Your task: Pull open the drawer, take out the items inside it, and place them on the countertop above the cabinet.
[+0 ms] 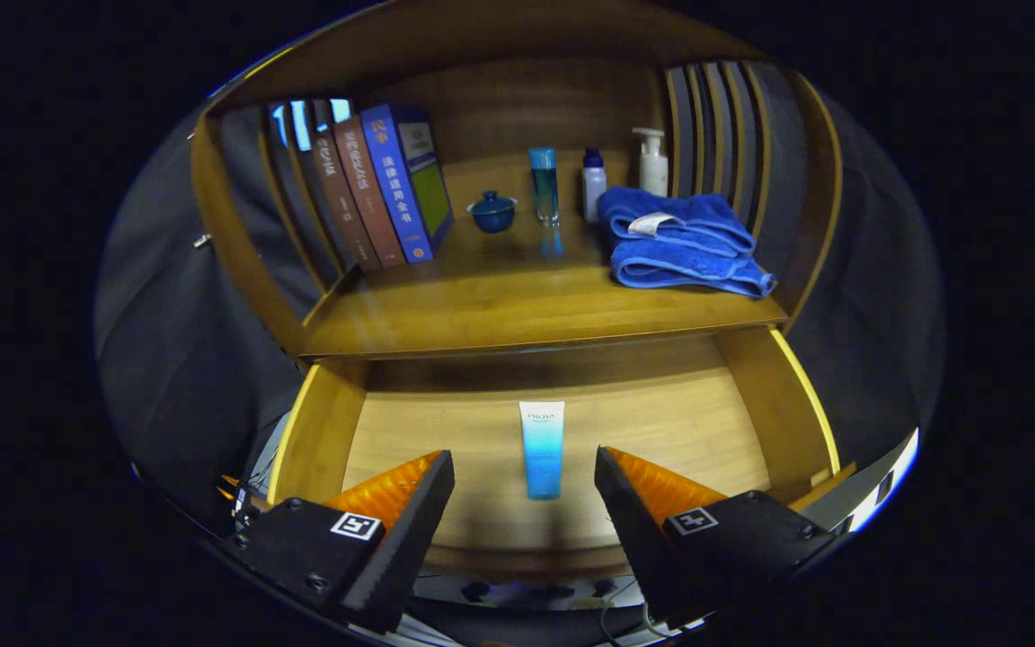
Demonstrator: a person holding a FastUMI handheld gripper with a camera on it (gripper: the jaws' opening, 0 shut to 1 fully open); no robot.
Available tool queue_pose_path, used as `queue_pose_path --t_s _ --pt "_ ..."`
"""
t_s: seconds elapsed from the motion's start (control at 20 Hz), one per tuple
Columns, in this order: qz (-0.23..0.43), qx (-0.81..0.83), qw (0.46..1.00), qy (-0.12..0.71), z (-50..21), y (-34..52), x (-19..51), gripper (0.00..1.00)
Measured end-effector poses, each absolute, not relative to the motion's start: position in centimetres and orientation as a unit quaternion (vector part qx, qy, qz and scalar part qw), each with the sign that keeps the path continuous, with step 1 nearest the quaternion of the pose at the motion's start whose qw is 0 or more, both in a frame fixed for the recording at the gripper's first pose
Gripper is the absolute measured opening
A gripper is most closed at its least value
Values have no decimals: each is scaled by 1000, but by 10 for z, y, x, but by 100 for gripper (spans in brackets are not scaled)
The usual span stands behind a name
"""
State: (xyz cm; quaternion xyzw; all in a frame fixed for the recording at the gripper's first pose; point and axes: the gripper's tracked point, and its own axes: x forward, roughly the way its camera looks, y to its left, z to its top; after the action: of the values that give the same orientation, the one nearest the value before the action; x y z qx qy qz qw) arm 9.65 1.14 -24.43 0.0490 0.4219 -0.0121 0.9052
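Note:
The wooden drawer (756,395) stands pulled open under the countertop (517,310). A white and blue tube (543,447) lies flat on the drawer floor, its blue end toward me. My gripper (525,472) hovers open above the drawer's front part, one finger on each side of the tube's near end, and neither finger touches it.
On the countertop stand several books (374,189) at the left, a small blue lidded cup (492,212), a tall blue bottle (544,184), a small white bottle (593,184) and a pump bottle (652,162). A folded blue towel (684,243) lies at the right. Slatted side walls flank the shelf.

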Motion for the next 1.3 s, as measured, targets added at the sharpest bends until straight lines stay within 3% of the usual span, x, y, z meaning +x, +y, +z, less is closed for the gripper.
queue_pose_path --t_s 0.4,0.9,1.1,1.3 --pt "-26 52 830 555 -328 10 127 100" --pt "-63 22 759 648 -375 5 110 99" --pt "-61 22 758 649 -367 4 116 49" --pt "-56 29 769 636 -365 -3 111 43"
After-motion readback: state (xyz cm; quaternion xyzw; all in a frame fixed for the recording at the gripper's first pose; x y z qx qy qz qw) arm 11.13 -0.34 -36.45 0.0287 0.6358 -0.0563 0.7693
